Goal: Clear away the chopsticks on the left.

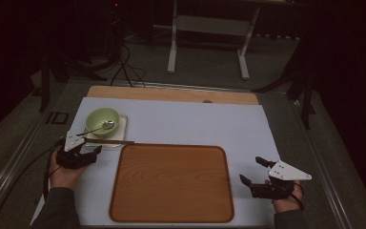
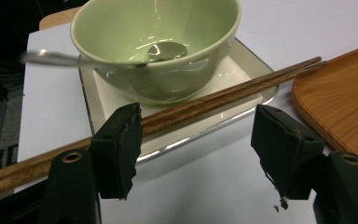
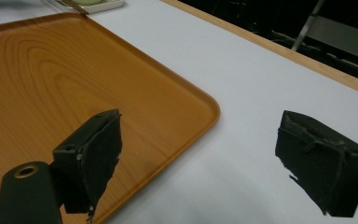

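Note:
A pale green bowl [image 1: 102,120] [image 2: 156,42] with a metal spoon [image 1: 98,128] [image 2: 168,50] in it stands on a small white square plate [image 1: 122,134] [image 2: 242,70] at the left of the white mat. A pair of brown wooden chopsticks [image 1: 116,142] [image 2: 223,95] lies across the plate's near rim. My left gripper [image 1: 88,151] [image 2: 198,154] is open just in front of the plate, its left jaw against the chopsticks. A large wooden tray [image 1: 171,183] [image 3: 51,79] lies empty in the middle. My right gripper [image 1: 252,171] [image 3: 214,158] is open beside the tray's right edge.
The white mat [image 1: 195,124] covers the wooden table top [image 1: 171,93]. A metal rail [image 1: 14,157] runs along the left side and cables [image 1: 126,67] lie on the floor behind. A white table frame [image 1: 209,33] stands farther back.

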`<move>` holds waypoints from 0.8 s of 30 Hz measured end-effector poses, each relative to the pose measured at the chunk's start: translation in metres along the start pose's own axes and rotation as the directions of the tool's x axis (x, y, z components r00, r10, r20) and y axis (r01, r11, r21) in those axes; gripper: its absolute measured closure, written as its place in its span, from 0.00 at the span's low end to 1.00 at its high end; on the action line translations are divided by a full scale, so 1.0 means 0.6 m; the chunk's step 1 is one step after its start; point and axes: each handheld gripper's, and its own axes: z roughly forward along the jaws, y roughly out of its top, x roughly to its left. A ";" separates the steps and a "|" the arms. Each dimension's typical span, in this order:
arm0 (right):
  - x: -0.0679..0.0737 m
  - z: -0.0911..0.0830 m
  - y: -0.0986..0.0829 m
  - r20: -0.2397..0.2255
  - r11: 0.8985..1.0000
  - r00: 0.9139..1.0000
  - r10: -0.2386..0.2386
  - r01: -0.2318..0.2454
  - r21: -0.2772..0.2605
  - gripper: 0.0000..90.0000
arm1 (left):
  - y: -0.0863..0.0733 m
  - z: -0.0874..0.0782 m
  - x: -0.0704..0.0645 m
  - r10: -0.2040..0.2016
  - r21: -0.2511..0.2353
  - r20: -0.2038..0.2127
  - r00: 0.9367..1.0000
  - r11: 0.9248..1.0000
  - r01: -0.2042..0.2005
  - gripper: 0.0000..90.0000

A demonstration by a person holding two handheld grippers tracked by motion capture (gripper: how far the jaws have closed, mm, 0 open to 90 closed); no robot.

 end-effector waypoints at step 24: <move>-0.002 -0.003 -0.004 0.001 1.000 1.000 0.012 -0.012 0.004 0.16 | 0.000 0.045 0.010 -0.017 0.037 0.016 1.000 0.999 0.016 0.37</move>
